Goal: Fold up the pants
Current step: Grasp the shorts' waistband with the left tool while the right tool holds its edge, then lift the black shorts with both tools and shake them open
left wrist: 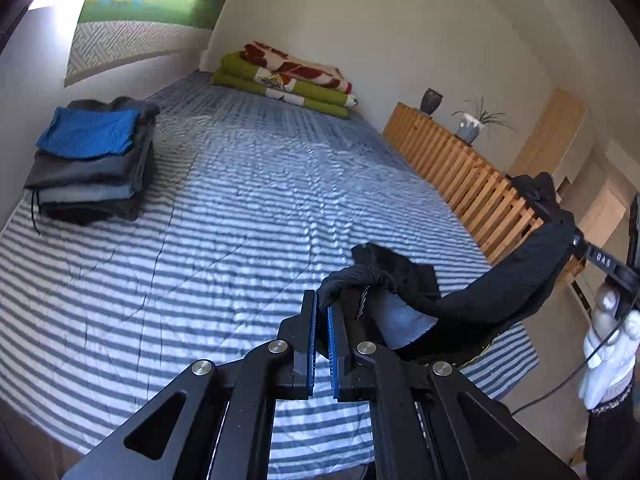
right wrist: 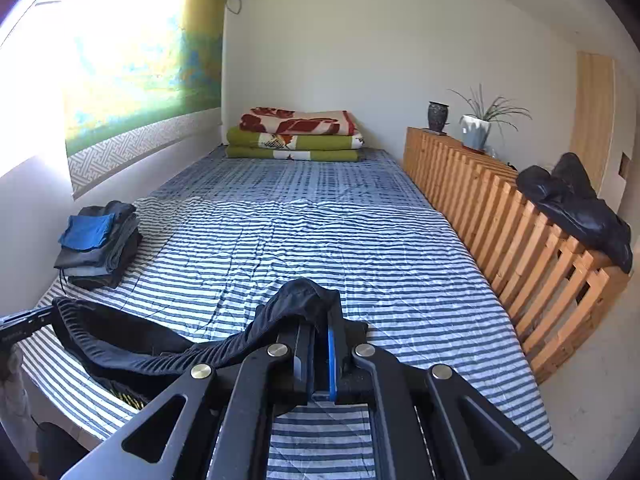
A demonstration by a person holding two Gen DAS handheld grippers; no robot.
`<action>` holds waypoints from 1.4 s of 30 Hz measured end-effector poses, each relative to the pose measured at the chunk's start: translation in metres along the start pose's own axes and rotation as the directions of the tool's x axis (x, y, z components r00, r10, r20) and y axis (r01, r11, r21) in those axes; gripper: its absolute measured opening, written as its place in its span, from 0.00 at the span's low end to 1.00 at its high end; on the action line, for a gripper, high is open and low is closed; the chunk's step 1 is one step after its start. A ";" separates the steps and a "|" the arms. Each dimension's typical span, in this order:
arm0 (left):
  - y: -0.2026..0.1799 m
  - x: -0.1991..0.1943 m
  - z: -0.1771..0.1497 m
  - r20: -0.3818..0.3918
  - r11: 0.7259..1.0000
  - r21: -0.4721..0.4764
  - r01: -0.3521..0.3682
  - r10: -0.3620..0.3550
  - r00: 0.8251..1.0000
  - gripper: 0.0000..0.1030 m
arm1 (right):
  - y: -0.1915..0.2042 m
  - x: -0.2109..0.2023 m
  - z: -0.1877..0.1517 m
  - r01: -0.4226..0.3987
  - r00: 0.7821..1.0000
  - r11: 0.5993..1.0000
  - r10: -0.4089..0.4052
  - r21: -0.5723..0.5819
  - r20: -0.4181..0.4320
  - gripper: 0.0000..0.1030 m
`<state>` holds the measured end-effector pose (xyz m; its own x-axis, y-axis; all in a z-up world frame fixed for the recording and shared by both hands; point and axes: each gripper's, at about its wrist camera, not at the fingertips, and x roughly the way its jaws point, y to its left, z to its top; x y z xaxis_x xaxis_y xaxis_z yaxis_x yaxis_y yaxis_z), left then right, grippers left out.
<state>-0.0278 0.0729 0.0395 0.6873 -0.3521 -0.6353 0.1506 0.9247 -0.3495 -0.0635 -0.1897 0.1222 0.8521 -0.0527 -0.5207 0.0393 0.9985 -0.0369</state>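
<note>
L gripper point(left wrist: 323, 312) and R gripper point(right wrist: 320, 332) each pinch a waistband end of the black pants point(left wrist: 500, 284), stretching it taut above the striped bed point(left wrist: 220, 208), prob. to square the pants before laying flat. Folded pile point(left wrist: 92, 164) sits well apart.

Colours here: the pants point(left wrist: 500, 292) are plain black with a pale grey-blue patch of lining showing. The bed point(right wrist: 360, 248) cover is blue-grey and white stripes, going to a darker blue check at the far end. The stack of folded clothes point(left wrist: 90, 164) is greys and black with a bright blue piece on top. The blankets point(right wrist: 296, 136) are olive green, plus a cream one with dark red leaves. Both grippers are black with blue pads point(left wrist: 332, 344), and the slatted rail point(right wrist: 520, 240) is honey-coloured wood.
</note>
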 end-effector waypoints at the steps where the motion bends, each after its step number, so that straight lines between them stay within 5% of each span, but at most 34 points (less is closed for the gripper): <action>1: 0.007 0.009 -0.010 -0.033 1.000 -0.010 -0.024 0.024 0.999 0.04 | 0.005 0.012 0.003 -0.022 1.000 1.000 0.022 0.000 -0.020 0.04; 3: 0.020 0.043 -0.032 -0.123 0.997 -0.021 -0.076 0.073 0.990 0.04 | 0.016 0.052 0.005 -0.077 0.992 0.997 0.078 0.017 -0.102 0.04; 6: 0.036 0.092 -0.064 -0.269 0.987 0.020 -0.159 0.158 0.950 0.05 | 0.035 0.125 -0.008 -0.090 0.970 0.996 0.091 0.017 -0.228 0.04; 9: 0.048 0.117 -0.084 -0.367 0.984 0.015 -0.177 0.170 0.915 0.13 | 0.054 0.202 -0.037 -0.079 0.922 0.997 0.065 -0.020 -0.381 0.05; 12: 0.047 0.101 -0.080 -0.325 0.988 0.024 -0.154 0.153 0.933 0.26 | 0.054 0.247 -0.069 -0.074 0.850 0.997 0.064 0.001 -0.523 0.10; 14: 0.045 0.085 -0.067 -0.279 0.991 0.025 -0.132 0.134 0.951 0.31 | 0.046 0.246 -0.081 -0.119 0.822 0.990 0.138 0.071 -0.552 0.19; 17: 0.028 0.080 -0.041 -0.228 0.992 0.078 -0.095 0.110 0.967 0.32 | 0.031 0.216 -0.087 -0.133 0.844 0.985 0.172 0.112 -0.507 0.35; 19: 0.006 0.095 -0.026 -0.225 0.986 0.152 -0.074 0.107 0.969 0.32 | 0.021 0.198 -0.090 -0.147 0.855 0.977 0.203 0.153 -0.478 0.36; 22: -0.037 0.133 -0.017 -0.275 0.964 0.264 0.004 0.072 0.959 0.33 | 0.013 0.173 -0.097 -0.172 0.852 0.958 0.262 0.230 -0.454 0.36; 25: -0.078 0.172 -0.026 -0.351 0.909 0.410 0.070 0.086 0.933 0.50 | 0.013 0.159 -0.113 -0.201 0.824 0.930 0.331 0.308 -0.461 0.36; 28: -0.099 0.205 -0.032 -0.357 0.872 0.486 0.057 0.138 0.924 0.54 | 0.018 0.154 -0.127 -0.228 0.790 0.900 0.394 0.372 -0.469 0.36; 32: -0.102 0.243 -0.031 -0.408 0.874 0.477 0.088 0.132 0.903 0.54 | 0.024 0.159 -0.139 -0.216 0.772 0.884 0.414 0.414 -0.483 0.36; 33: -0.101 0.248 -0.030 -0.416 0.875 0.475 0.092 0.131 0.900 0.39 | 0.024 0.161 -0.141 -0.213 0.766 0.880 0.421 0.425 -0.486 0.36; 34: -0.099 0.252 -0.028 -0.427 0.879 0.467 0.099 0.126 0.896 0.14 | 0.025 0.165 -0.142 -0.213 0.758 0.873 0.431 0.439 -0.489 0.36; 35: -0.095 0.254 -0.026 -0.426 0.886 0.454 0.094 0.123 0.896 0.09 | 0.027 0.168 -0.143 -0.215 0.748 0.864 0.446 0.455 -0.492 0.36; 42: -0.055 0.241 -0.008 -0.409 0.942 0.316 0.111 0.030 0.912 0.04 | 0.055 0.195 -0.132 -0.214 0.729 0.853 0.464 0.476 -0.503 0.37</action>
<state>0.1239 -0.0641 -0.0997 0.3403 -0.3522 -0.8719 0.4426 0.8781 -0.1819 0.0357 -0.1468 -0.0939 0.3769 0.4190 -0.8261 0.1001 0.8682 0.4860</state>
